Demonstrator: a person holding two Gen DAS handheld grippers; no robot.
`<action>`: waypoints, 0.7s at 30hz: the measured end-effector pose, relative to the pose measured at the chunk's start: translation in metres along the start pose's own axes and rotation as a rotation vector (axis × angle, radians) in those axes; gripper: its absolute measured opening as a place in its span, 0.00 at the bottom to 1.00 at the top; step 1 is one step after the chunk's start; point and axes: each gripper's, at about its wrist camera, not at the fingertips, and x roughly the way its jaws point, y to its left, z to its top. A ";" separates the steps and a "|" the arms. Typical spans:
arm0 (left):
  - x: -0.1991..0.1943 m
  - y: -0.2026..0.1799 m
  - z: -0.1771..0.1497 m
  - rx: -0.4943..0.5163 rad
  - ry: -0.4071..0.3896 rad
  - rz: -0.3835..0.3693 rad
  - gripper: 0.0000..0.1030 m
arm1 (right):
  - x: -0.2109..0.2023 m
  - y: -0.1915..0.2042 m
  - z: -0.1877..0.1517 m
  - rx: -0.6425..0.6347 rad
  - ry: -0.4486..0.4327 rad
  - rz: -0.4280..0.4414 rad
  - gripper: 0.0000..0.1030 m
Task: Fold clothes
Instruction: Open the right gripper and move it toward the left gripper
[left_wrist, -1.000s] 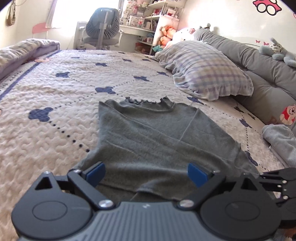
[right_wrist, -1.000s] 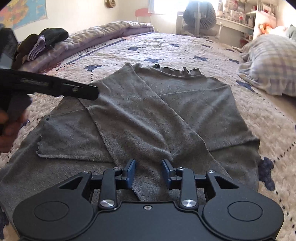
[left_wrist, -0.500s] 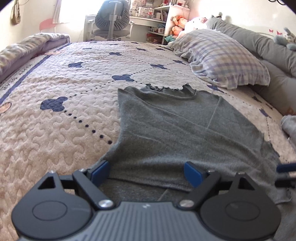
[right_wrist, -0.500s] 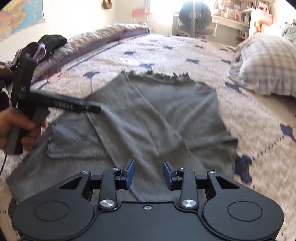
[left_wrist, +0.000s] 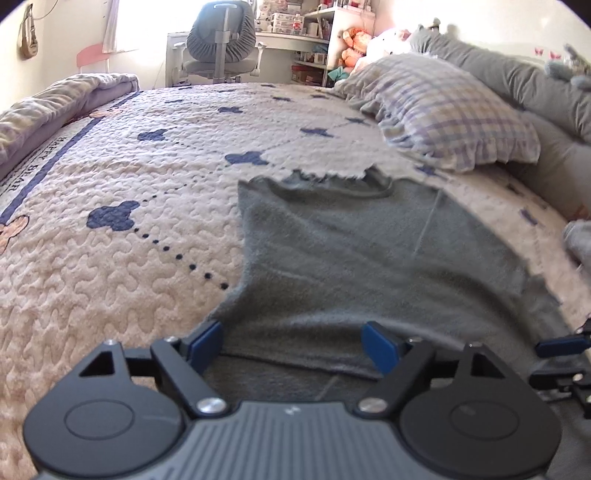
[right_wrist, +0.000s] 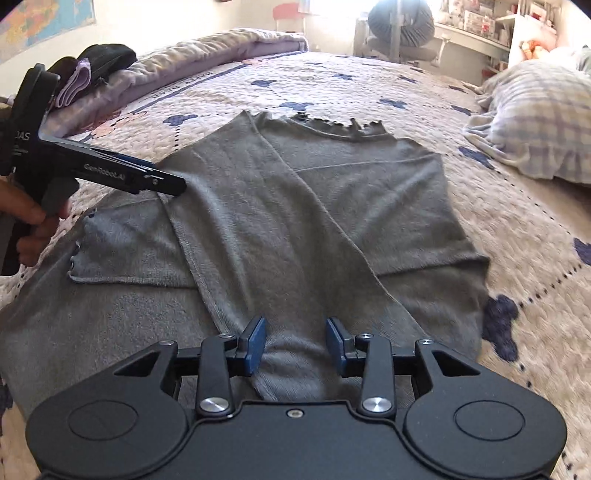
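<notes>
A grey knit top with a frilled neckline lies flat on the quilted bed, its left side and sleeve folded across the body; it also shows in the left wrist view. My left gripper is open and empty, low over the top's left edge; in the right wrist view its fingers rest at the folded sleeve. My right gripper is part open over the lower end of the folded strip, holding nothing; its fingertips show at the right edge of the left wrist view.
A plaid pillow and grey bolster lie to the right. A rolled purple blanket with dark clothes runs along the left. An office chair and desk stand beyond the bed.
Both grippers have drawn back a little toward the top's lower part. The left gripper's fingers have slid lower along the folded edge. Both stay open; the top has not moved.
</notes>
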 end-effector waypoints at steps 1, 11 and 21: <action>-0.007 -0.004 0.002 -0.002 -0.025 -0.045 0.82 | -0.005 -0.001 0.001 0.004 -0.018 -0.007 0.34; -0.006 -0.071 -0.021 0.201 -0.028 -0.286 0.82 | -0.002 -0.031 0.045 0.105 -0.130 0.006 0.35; 0.012 -0.066 -0.032 0.168 0.075 -0.252 0.79 | 0.056 -0.004 0.056 -0.087 -0.015 0.104 0.30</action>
